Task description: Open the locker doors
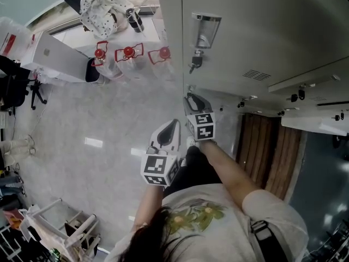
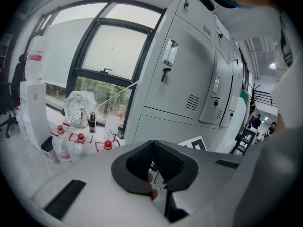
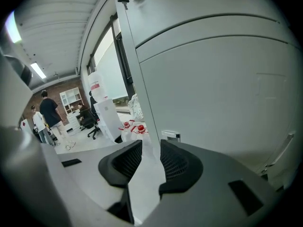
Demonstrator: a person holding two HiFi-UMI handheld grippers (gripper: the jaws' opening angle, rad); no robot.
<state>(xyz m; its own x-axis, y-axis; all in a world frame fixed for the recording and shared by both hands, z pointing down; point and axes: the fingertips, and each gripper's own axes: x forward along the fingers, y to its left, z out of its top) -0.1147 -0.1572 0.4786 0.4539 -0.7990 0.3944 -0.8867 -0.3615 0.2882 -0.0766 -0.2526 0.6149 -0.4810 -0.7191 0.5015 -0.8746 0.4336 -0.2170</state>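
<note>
Our right gripper [image 3: 150, 148] has its jaws closed on the free edge of the lower door [image 3: 222, 93] at the near end of the lockers [image 2: 189, 79]. We judge this door is only now being pulled, since its face lies close to flush with the front. The left gripper [image 2: 152, 144] hangs back from the lockers, over the floor, with its jaws pressed together on nothing. The upper door [image 1: 256, 26] above looks shut, with one key [image 1: 194, 62] in its lock. Farther along the row, the head view shows two panels [image 1: 316, 81] standing out from the front. We take them for doors already open, though we cannot be sure. So the task seems partly done: the lower door has to swing out, the upper door comes after it, and we cannot tell how many others are left. By our count there are two grippers, two doors in the near column, one key there, and three red-capped bottles [image 1: 128, 52] on the floor by the window. At least two people [image 3: 47, 113] stand far off in the room.
</note>
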